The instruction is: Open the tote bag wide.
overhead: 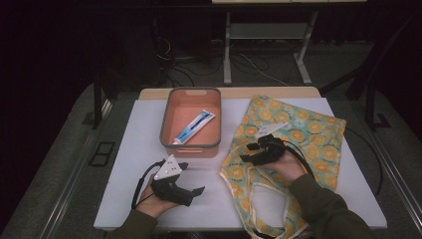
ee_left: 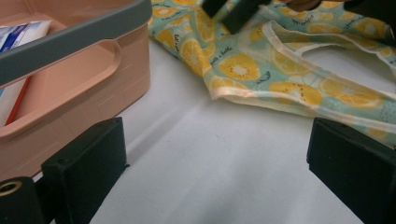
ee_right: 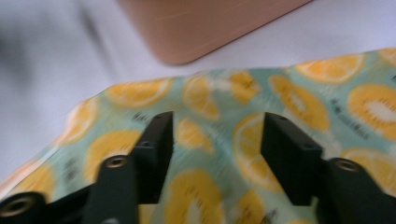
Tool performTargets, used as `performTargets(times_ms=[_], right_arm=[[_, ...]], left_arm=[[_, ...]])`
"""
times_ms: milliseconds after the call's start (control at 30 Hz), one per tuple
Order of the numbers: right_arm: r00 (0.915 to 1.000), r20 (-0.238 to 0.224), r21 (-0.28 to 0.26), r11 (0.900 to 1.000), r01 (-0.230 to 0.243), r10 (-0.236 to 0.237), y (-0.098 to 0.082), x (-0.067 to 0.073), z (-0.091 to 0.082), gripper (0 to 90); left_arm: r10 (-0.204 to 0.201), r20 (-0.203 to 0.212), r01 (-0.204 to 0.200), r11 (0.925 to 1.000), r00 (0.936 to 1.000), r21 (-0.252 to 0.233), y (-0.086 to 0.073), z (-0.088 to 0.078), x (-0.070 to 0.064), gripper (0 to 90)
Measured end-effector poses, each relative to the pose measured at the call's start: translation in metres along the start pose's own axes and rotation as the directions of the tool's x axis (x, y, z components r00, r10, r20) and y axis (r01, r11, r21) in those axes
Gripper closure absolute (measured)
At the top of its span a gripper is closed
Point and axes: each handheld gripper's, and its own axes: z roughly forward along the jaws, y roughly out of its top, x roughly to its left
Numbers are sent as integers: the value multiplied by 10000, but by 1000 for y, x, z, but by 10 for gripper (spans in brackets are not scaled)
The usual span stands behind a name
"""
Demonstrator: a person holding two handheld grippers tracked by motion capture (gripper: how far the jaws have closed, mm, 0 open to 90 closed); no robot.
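The right gripper (overhead: 253, 152) is seen directly above the tote bag (overhead: 298, 134), its jaws standing apart with nothing clamped between them; in the right gripper view the printed cloth (ee_right: 280, 107) lies just beneath and ahead of the two black jaws, not pinched. The bag is therefore judged the nearer thing for this hand, with its mouth and handles (overhead: 261, 199) trailing back toward the person and its body stretching away and to the right of the jaws. The left gripper (overhead: 191, 179) is held low over bare table, jaws wide apart and empty, the bag's hemmed edge (ee_left: 261, 95) lying ahead and to its right. The cloth is pale green with orange slices, soft and rumpled. Farther off, beyond both grippers, a peach bin (overhead: 191, 147) with a toothpaste tube (overhead: 195, 127) inside is seen.
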Motion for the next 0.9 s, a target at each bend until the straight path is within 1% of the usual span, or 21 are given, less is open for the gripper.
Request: performTargets(times_ms=[33,100,233,300,367,433,533,567,633,667,700,733,767,800,833,867,900], right_arm=[[9998,-174,18,10000,90,-90,-4,3,-4,391],[9982,-427,211,9989,423,-414,-10,11,-11,356],[9938,-576,651,9930,991,-954,-22,26,-24,304],[9933,-571,723,9919,1044,-1003,-30,31,-32,294],[9935,-353,867,9900,1112,-1085,-38,33,-38,289],[9934,-242,1135,9870,1140,-1120,-48,31,-39,296],[9926,-262,1576,9801,1210,-1183,-58,29,-35,336],[9904,-413,1687,9761,1373,-1322,-59,29,-33,353],[9886,-542,1761,9732,1481,-1407,-59,30,-31,447],[9863,-603,1870,9689,1623,-1536,-59,31,-30,501],[9852,-462,1837,9680,1709,-1652,-59,31,-30,592],[9848,-409,1854,9672,1735,-1688,-58,31,-31,655],[9847,-528,1873,9670,1729,-1658,-58,31,-31,720],[9826,-581,1847,9653,1845,-1766,-58,30,-31,780],[9826,-631,1847,9655,1836,-1748,-58,32,-30,842],[9801,-733,1889,9624,1951,-1843,-58,32,-30,885],[9799,-720,1893,9620,1968,-1863,-58,33,-30,893]], left_arm=[[-9,2,9,10000,10000,5,0,0,0,33],[-14,-10,14,10000,10000,34,0,0,0,33],[-17,-29,17,10000,10000,26,-1,-1,0,33],[-23,-50,23,10000,10000,30,-1,-1,0,33],[-17,-54,17,10000,10000,27,-1,-1,0,33],[-25,-41,25,10000,10000,44,-1,0,0,33],[4,-26,-4,10000,10000,39,0,0,-1,33],[20,-32,-20,10000,10000,48,0,0,-1,33],[0,-37,0,10000,10000,61,0,0,-1,33],[-1,-34,1,10000,10000,49,-1,0,-1,33],[18,-27,-18,10000,10000,52,-1,0,-1,33],[13,-28,-13,10000,10000,50,-1,0,-1,33],[14,-28,-14,10000,10000,43,-1,0,-1,33],[14,-21,-14,10000,10000,42,-1,0,-1,33],[16,-19,-16,10000,10000,48,-1,0,-1,33],[11,-14,-11,10000,10000,42,-1,0,-1,33],[8,-14,-8,10000,10000,41,-1,0,-1,33]])
